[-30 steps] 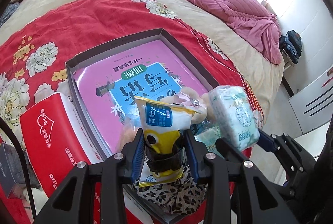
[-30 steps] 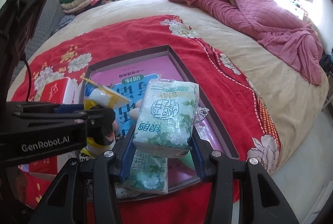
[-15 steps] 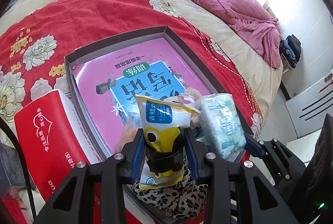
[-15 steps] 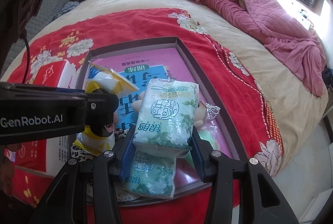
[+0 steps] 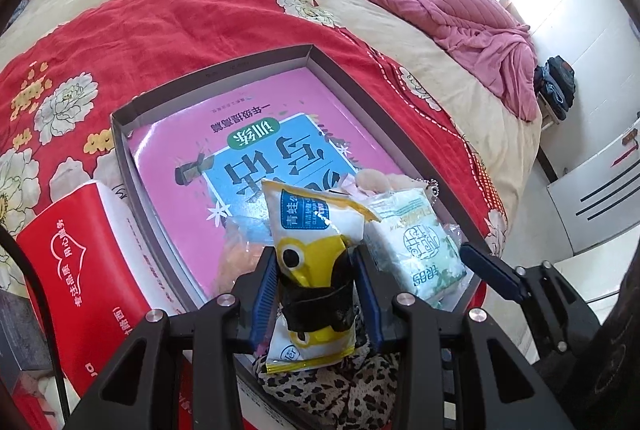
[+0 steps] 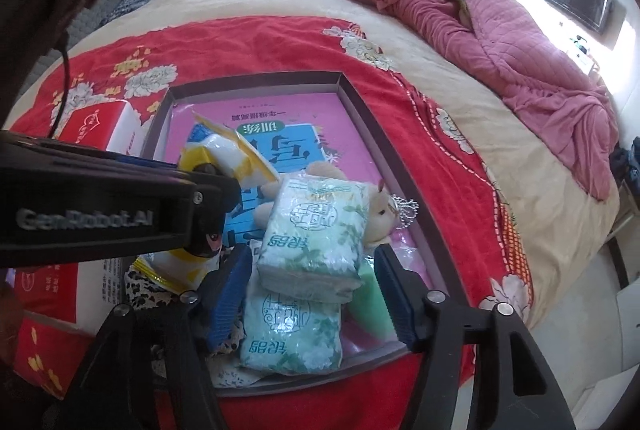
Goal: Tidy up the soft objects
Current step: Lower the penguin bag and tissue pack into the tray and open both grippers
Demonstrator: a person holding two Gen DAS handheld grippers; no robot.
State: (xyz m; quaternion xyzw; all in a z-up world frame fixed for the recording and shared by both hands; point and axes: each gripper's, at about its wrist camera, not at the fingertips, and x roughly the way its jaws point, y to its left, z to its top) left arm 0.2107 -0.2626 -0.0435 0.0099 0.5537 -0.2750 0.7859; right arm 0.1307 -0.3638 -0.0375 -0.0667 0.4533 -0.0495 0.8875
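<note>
My left gripper (image 5: 316, 282) is shut on a yellow and white frog-print packet (image 5: 312, 230), held above the near end of a shallow grey box (image 5: 208, 78). My right gripper (image 6: 312, 290) has its jaws opening. Between its blue fingers (image 6: 228, 294), with gaps on both sides, lies a green-patterned tissue pack (image 6: 316, 234). That pack rests on a second tissue pack (image 6: 292, 334) inside the box (image 6: 256, 80). A pink book (image 5: 248, 150) covers the box floor. A beige plush toy (image 6: 380, 214) lies behind the packs.
A red tissue box (image 5: 80, 270) stands against the box's left wall. Leopard-print cloth (image 5: 332, 386) fills the box's near corner. All of this sits on a red flowered blanket (image 6: 248, 42) on a bed. A pink quilt (image 6: 500, 38) is bunched at the far right, where the bed's edge drops off.
The right gripper's jaws have spread off the green tissue pack, which now sits lower, on the other pack in the box. The left gripper holds its packet as before.
</note>
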